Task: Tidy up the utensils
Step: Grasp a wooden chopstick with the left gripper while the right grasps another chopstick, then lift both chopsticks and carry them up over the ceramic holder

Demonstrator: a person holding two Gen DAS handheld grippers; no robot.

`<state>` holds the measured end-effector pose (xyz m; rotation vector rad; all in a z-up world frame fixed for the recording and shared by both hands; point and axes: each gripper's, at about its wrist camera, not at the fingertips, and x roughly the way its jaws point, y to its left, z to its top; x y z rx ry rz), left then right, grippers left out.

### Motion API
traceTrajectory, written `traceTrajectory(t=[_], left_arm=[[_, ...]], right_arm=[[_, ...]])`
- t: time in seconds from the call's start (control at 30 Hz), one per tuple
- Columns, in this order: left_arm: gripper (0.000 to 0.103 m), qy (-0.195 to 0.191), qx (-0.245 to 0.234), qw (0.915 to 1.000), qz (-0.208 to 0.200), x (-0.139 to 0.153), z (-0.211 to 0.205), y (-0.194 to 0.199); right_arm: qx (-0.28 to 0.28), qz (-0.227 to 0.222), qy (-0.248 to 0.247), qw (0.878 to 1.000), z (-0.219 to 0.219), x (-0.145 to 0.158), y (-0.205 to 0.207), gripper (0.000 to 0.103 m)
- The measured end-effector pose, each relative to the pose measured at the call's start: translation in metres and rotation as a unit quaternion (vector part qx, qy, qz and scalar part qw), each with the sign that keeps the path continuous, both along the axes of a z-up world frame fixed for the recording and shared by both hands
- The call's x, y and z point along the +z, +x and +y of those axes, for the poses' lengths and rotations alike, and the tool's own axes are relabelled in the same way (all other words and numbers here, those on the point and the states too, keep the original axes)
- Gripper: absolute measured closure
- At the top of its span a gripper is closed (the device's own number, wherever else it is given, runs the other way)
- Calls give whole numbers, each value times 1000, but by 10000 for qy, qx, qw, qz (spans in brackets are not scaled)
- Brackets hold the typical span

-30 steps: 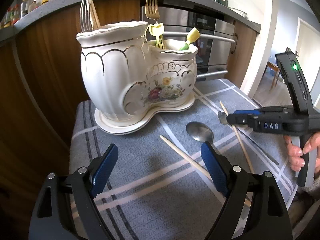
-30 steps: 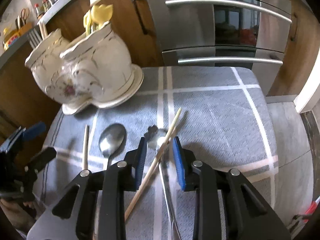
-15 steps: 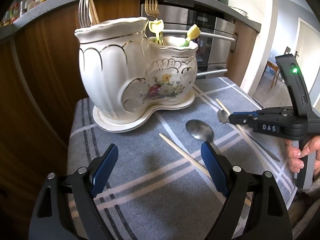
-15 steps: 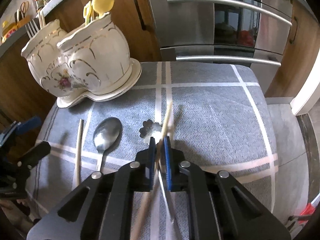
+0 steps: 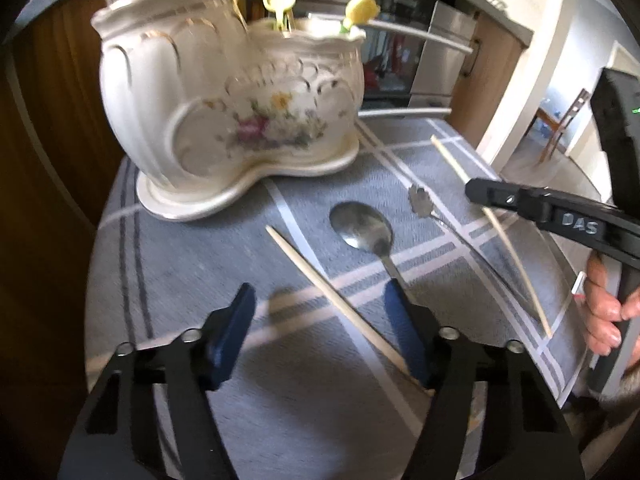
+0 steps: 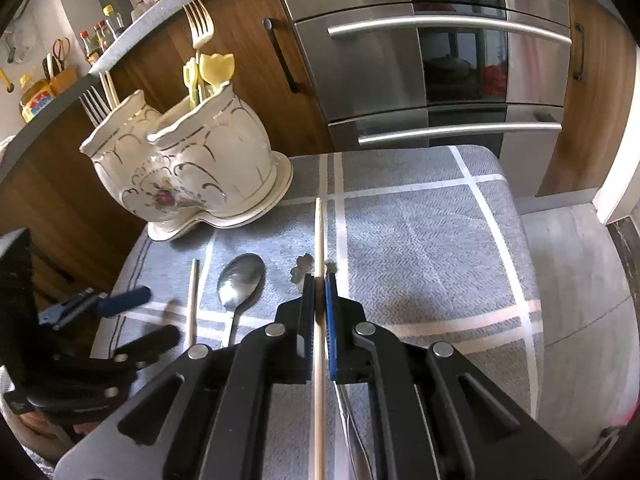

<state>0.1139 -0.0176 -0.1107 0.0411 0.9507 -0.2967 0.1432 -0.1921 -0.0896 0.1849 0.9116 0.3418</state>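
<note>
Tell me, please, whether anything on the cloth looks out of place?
Yes: one chopstick, a spoon and a flower-ended utensil lie loose on the cloth, outside the ceramic holder. Nothing looks spilled or damaged.

My kitchen corner, in daylight

Ahead of me a steel oven (image 6: 436, 68) with long bar handles sits between brown wooden cabinets (image 6: 248, 60) under a grey worktop (image 6: 132, 28) lined with bottles (image 6: 100, 36). Pale grey floor (image 6: 572, 272) runs right, past a white door frame (image 5: 532, 60) to a wooden chair (image 5: 560, 124).
</note>
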Motion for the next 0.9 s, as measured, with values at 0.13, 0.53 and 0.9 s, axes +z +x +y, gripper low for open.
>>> traceTrajectory(t=[0.13, 0.53, 0.9], left_arm=[[53, 234, 225, 9991, 255, -7, -14, 0], [91, 734, 312, 9958, 447, -6, -25, 2], [98, 3, 6, 9995, 314, 6, 0, -7]], right_arm=[[59, -159, 24, 9999, -5, 4, -6, 98], [148, -379, 307, 9987, -17, 14, -18, 98], [143, -518, 527, 9972, -17, 25, -23, 98]])
